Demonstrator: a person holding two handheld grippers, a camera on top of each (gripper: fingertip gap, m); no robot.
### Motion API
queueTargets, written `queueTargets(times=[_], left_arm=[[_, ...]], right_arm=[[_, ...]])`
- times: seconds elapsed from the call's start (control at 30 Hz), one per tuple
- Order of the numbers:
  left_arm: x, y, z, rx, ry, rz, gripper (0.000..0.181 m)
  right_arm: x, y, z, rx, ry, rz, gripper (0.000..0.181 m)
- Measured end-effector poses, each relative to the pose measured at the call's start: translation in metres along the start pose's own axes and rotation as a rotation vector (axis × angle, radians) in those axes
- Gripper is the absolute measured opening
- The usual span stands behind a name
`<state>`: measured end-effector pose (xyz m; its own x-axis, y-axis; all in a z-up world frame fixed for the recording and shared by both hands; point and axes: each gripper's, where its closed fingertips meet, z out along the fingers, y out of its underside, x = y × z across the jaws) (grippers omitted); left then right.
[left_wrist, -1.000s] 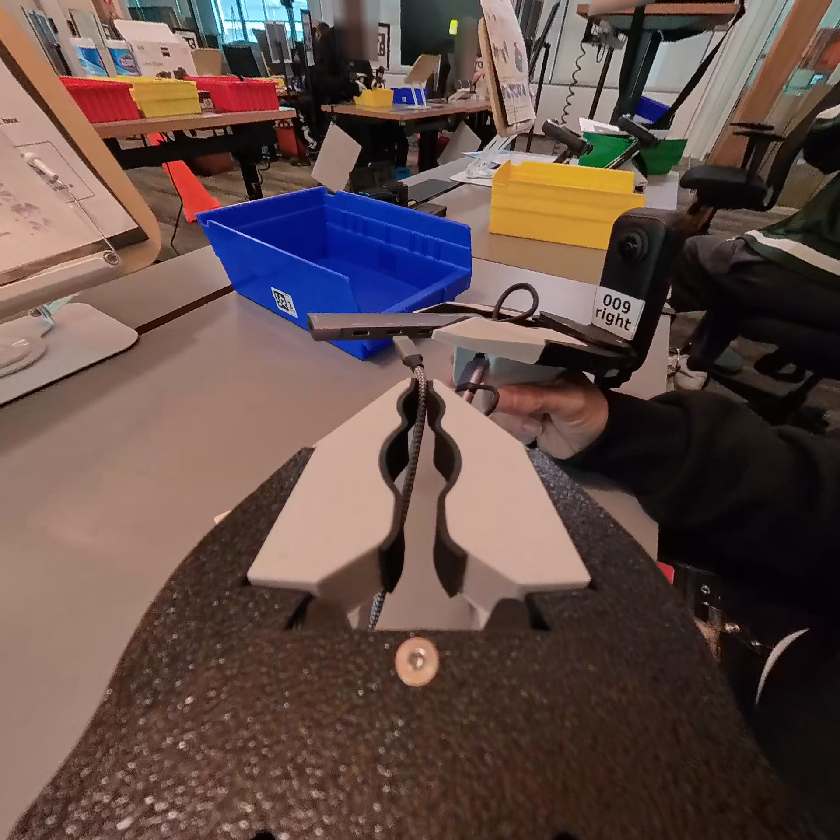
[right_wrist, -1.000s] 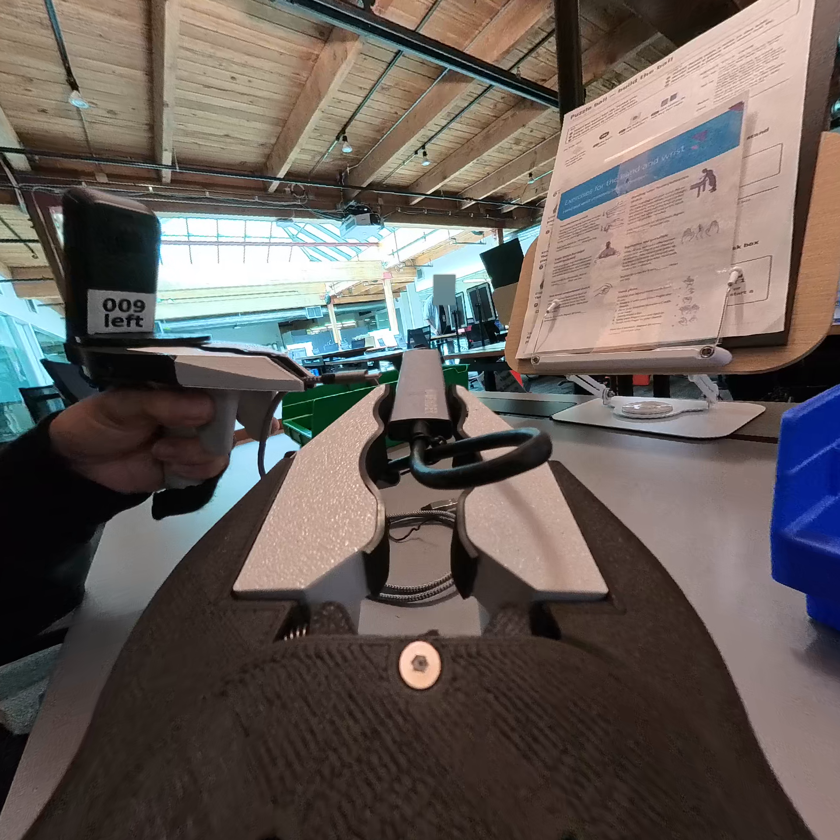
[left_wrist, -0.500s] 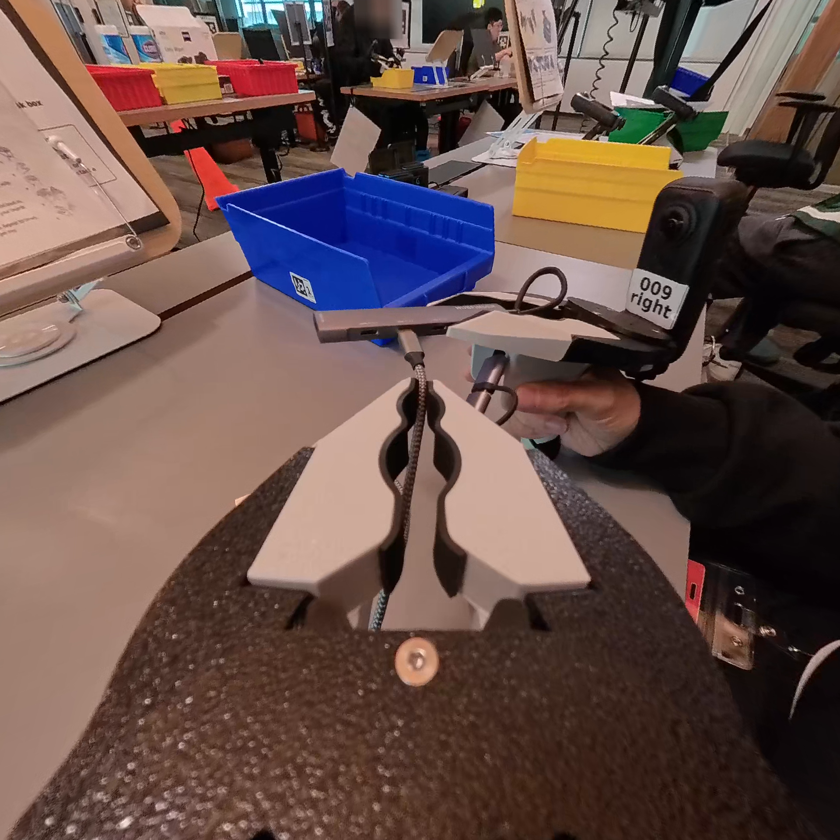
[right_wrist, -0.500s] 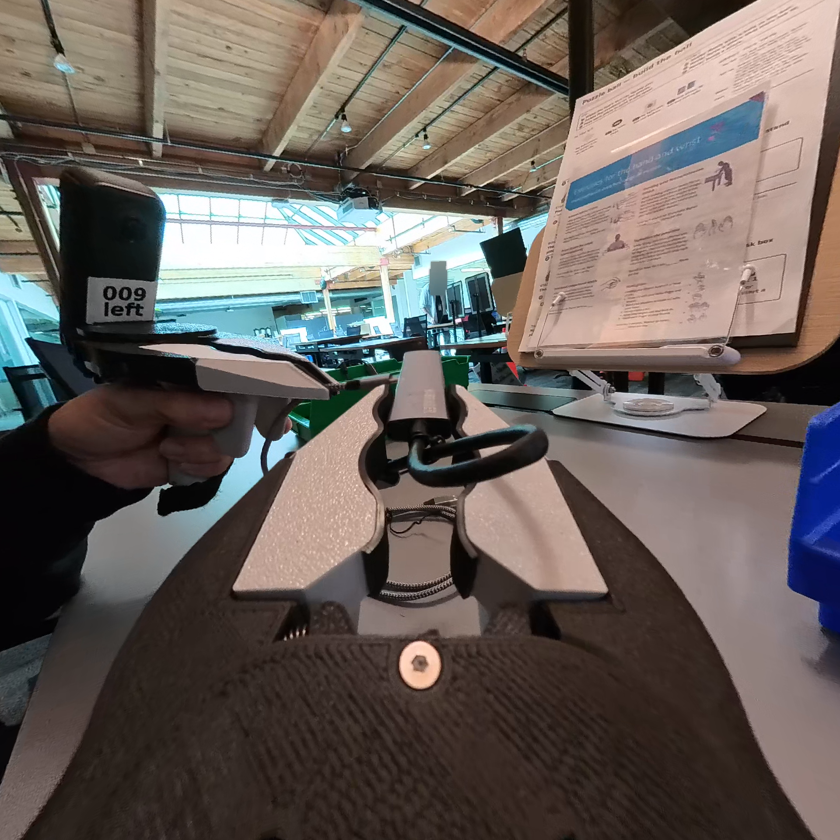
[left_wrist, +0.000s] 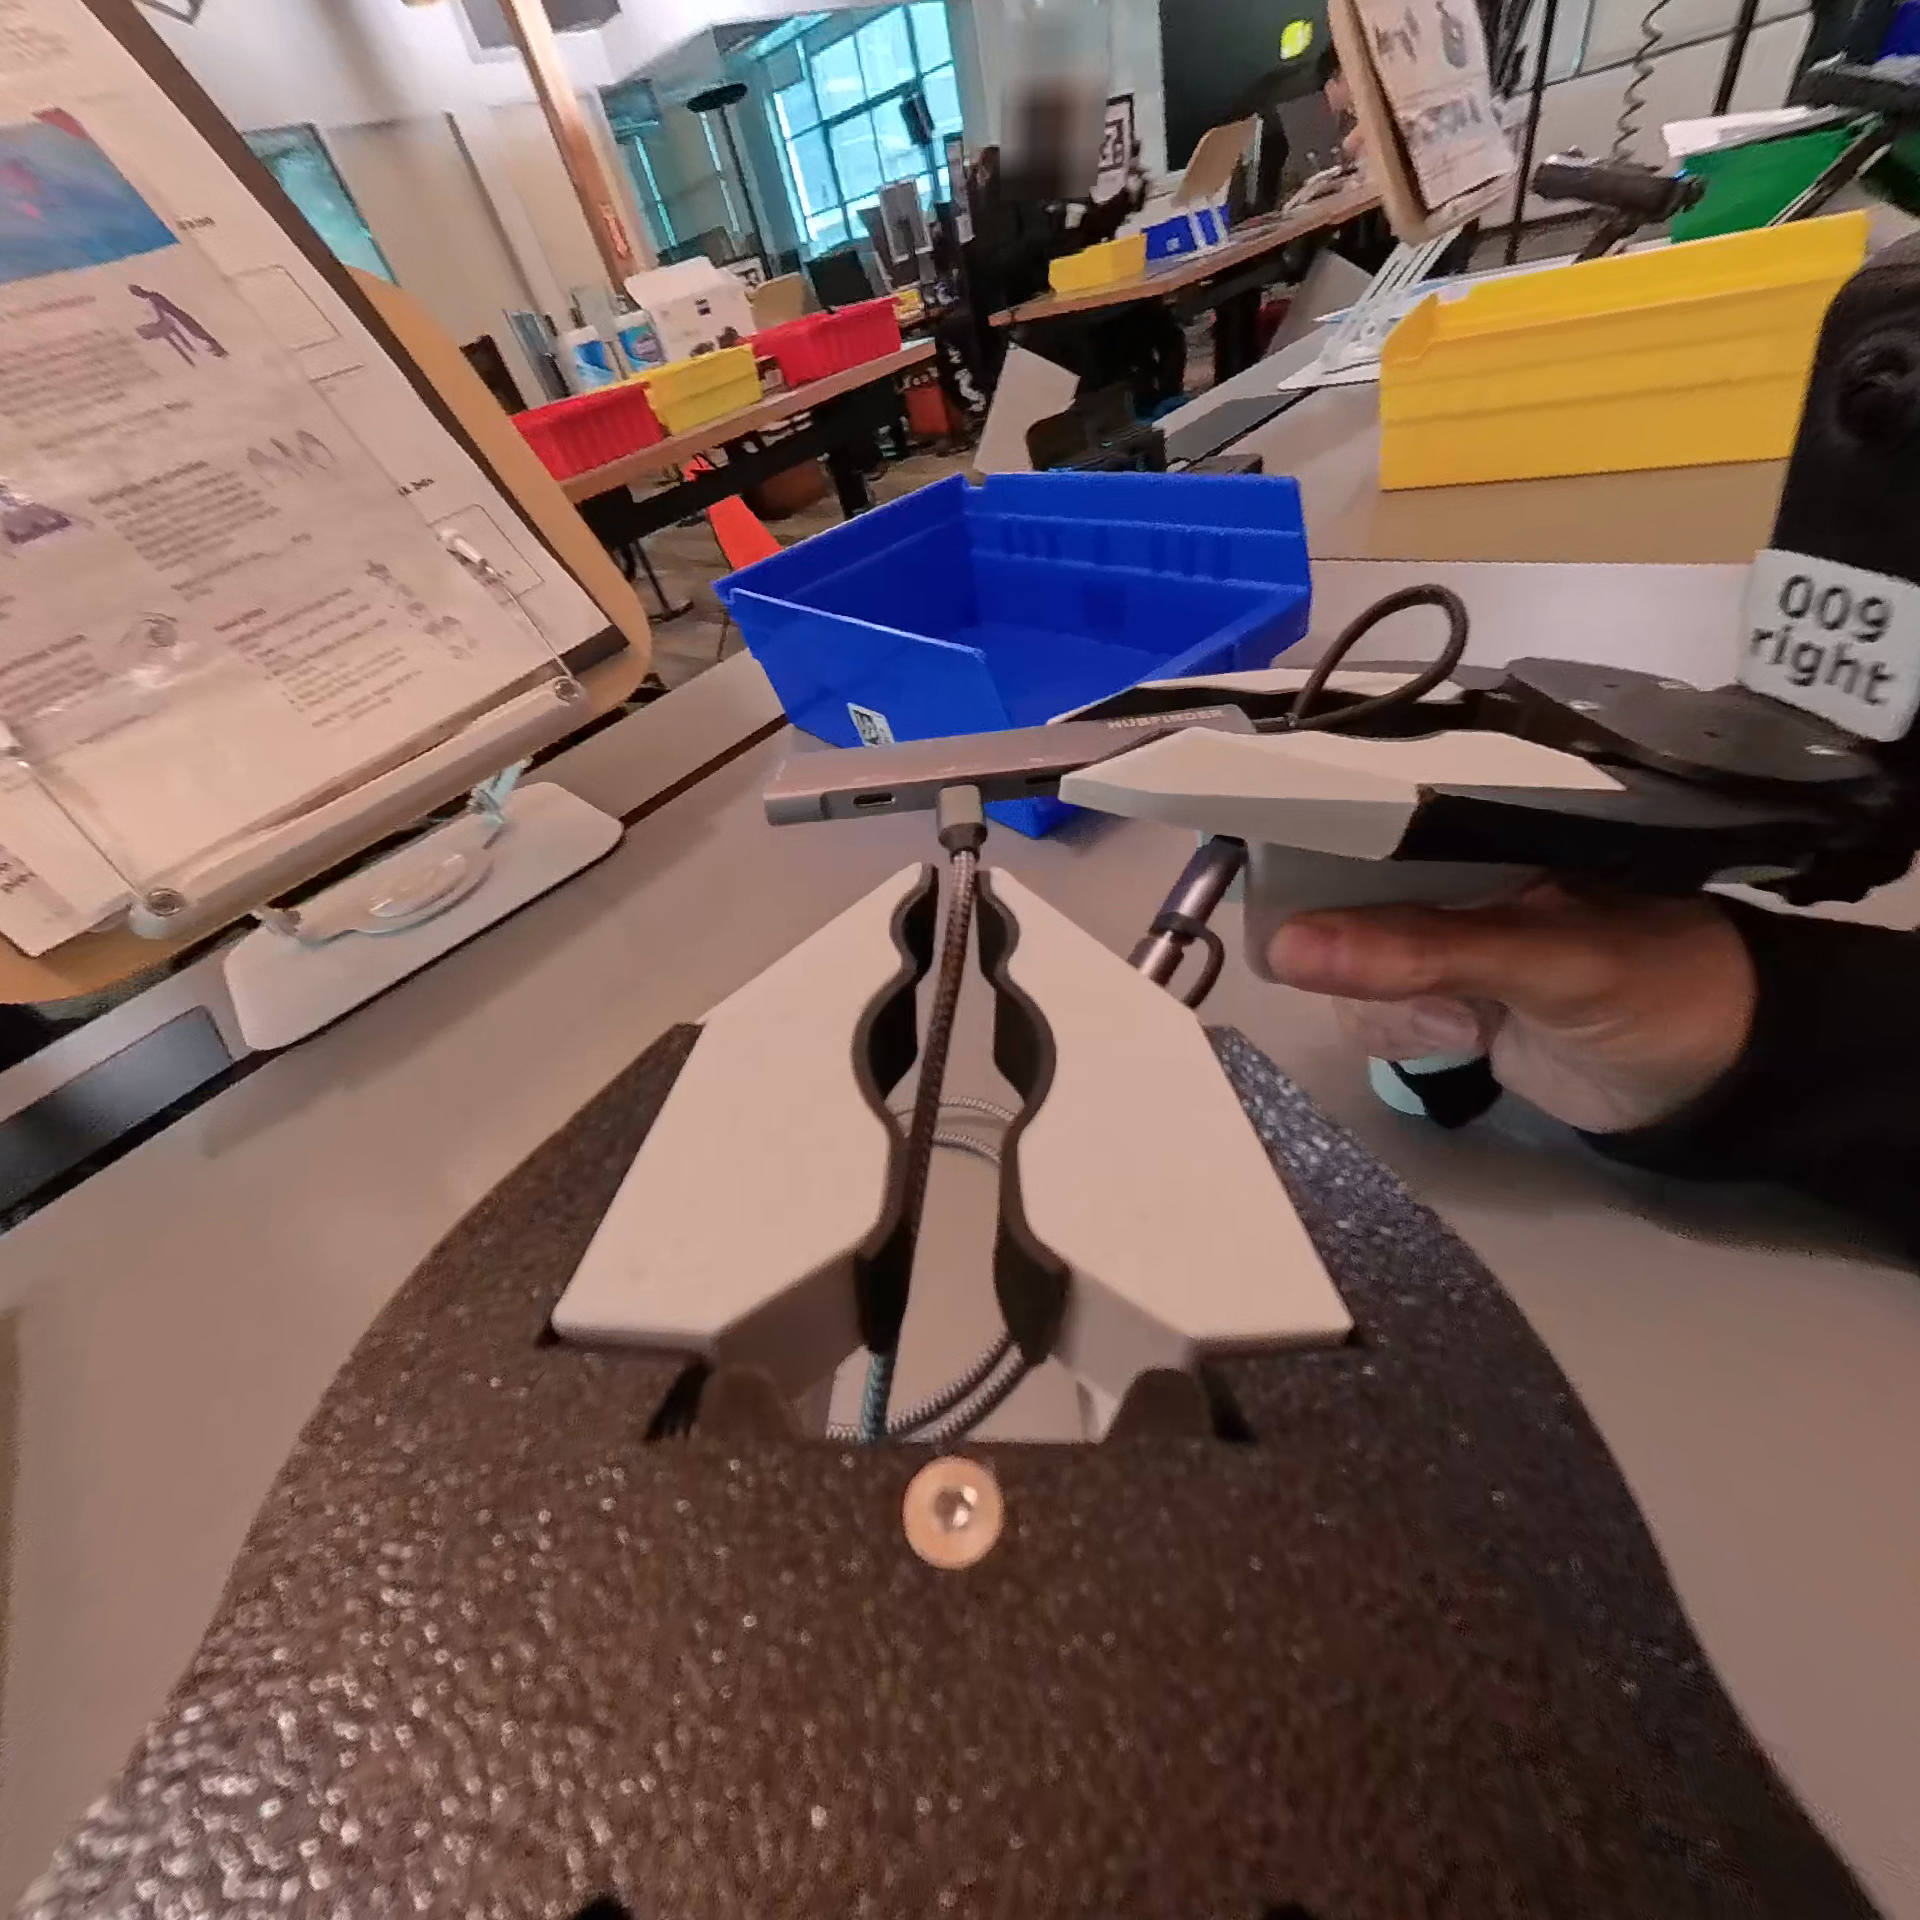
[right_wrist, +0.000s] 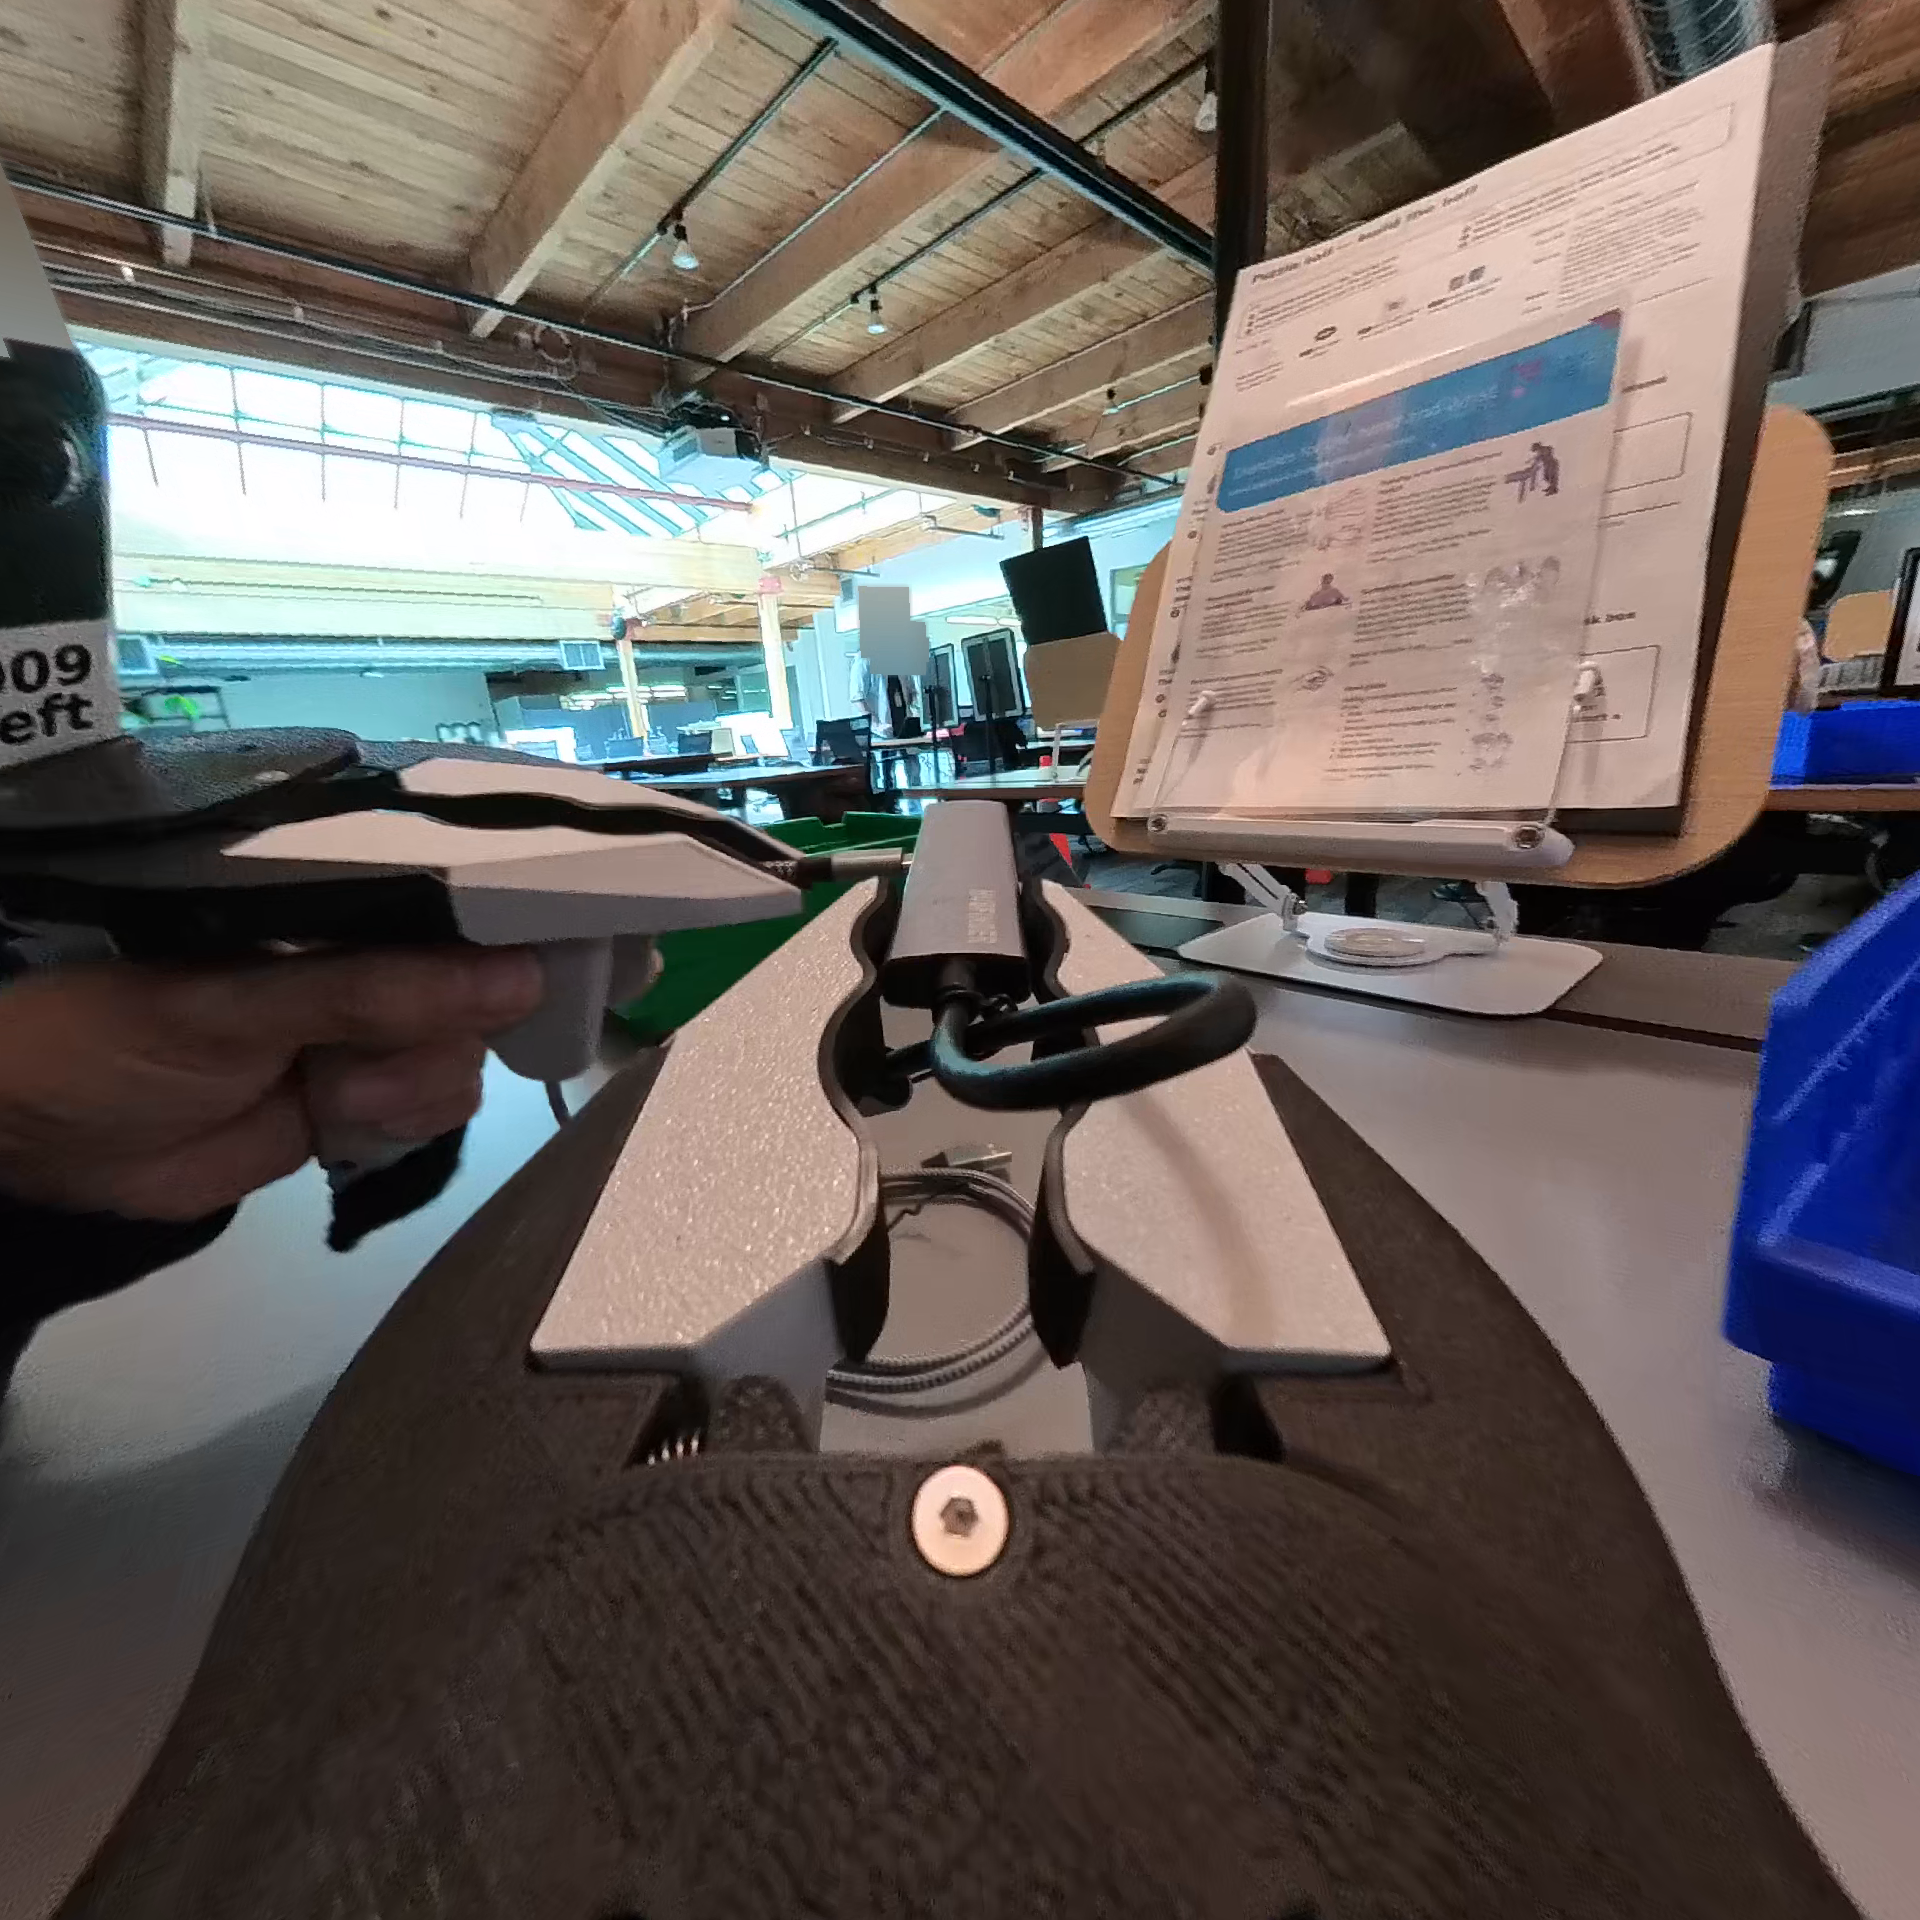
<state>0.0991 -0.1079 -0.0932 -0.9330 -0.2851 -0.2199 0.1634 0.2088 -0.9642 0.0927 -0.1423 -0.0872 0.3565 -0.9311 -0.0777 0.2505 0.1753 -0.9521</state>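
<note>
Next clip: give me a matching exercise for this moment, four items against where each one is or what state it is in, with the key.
Items
1. braided cable
2. grey hub
3. blue bin
4. document stand

States
A. sits open-topped on the grey table, behind the hub
B. pinched between the left gripper's fingers, its plug in the hub's side
C. clamped lengthwise in the right gripper, a short black cable looping from its near end
D. props up printed sheets on the table

Pairs: 1-B, 2-C, 3-A, 4-D
</note>
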Motion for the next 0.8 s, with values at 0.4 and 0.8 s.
queueTargets(times=[0.4,0.8], left_arm=[[-0.0034,-0.003,-0.0004,0.056,-0.047,0.021,0.009],[-0.0054,0.0019,0.0012,0.041,-0.071,0.059,0.004]], right_arm=[[-0.0051,0.0024,0.0038,0.009,0.026,0.028,0.023],[-0.007,0.0062,0.0046,-0.019,0.001,0.027,0.023]])
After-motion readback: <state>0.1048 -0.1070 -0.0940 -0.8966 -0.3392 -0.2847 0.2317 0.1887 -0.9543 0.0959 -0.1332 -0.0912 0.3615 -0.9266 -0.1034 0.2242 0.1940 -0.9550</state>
